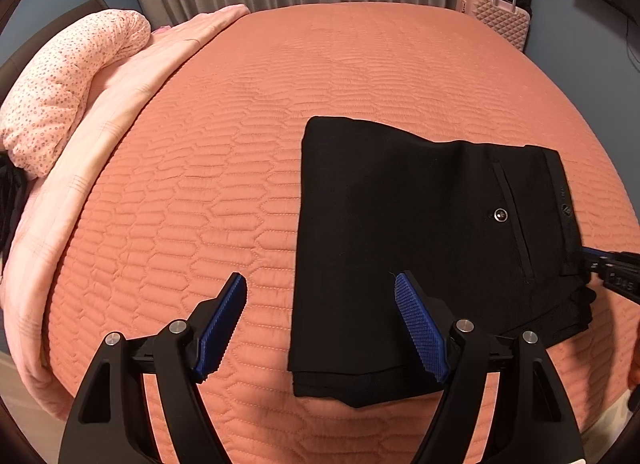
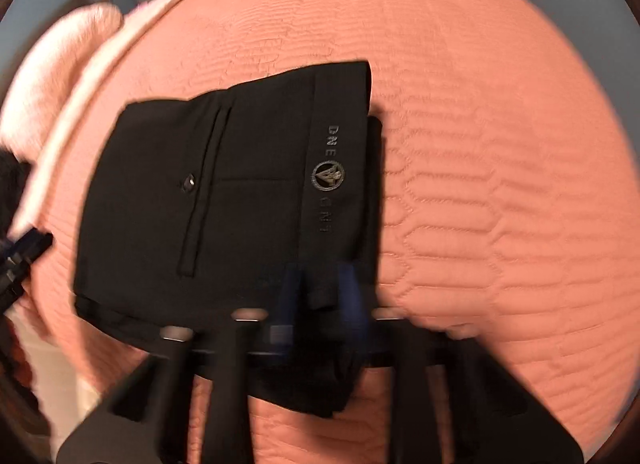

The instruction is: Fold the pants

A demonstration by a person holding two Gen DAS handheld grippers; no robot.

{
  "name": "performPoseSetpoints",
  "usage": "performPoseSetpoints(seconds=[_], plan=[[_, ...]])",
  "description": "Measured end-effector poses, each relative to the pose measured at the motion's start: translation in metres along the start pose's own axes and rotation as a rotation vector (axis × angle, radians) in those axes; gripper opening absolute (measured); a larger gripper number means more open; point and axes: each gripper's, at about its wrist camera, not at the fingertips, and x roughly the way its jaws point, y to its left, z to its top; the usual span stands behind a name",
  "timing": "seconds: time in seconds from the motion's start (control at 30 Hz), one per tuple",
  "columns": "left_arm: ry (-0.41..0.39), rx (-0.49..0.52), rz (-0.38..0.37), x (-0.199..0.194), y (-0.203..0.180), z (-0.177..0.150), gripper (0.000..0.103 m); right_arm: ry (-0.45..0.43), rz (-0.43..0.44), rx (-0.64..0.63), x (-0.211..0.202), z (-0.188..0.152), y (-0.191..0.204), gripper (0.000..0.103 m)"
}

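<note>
Black pants [image 1: 416, 240] lie folded in a compact rectangle on the orange quilted bed, back pocket and waistband up; they also show in the right wrist view [image 2: 240, 200]. My left gripper [image 1: 320, 292] is open and empty, hovering over the pants' near left corner. My right gripper [image 2: 320, 288] is blurred by motion, its blue pads [image 2: 352, 296] close together on the waistband's near corner. It shows at the right edge of the left wrist view [image 1: 600, 264], at the waistband end.
The orange quilted bedspread [image 1: 224, 184] covers the bed. A folded pink blanket [image 1: 92, 168] and a dotted pillow [image 1: 68, 80] lie along the left side. A pink suitcase [image 1: 500, 12] stands behind the bed by grey curtains.
</note>
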Motion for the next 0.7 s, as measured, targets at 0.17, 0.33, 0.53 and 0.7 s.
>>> performPoseSetpoints(seconds=[0.17,0.33,0.53,0.7], plan=[[-0.007,0.004,0.028,0.007,0.008,0.004,0.080,-0.047,-0.001,-0.022,-0.043,-0.017,0.008,0.008],[0.002,0.000,0.020,0.016,0.008,0.017,0.080,-0.026,-0.079,0.032,-0.023,-0.026,-0.003,0.023],[-0.060,0.063,0.044,0.021,-0.001,0.049,0.080,-0.232,-0.005,0.022,-0.065,0.022,0.025,0.027],[-0.071,0.050,0.051,0.051,-0.007,0.087,0.083,-0.149,0.121,-0.056,-0.017,0.069,0.061,0.026]])
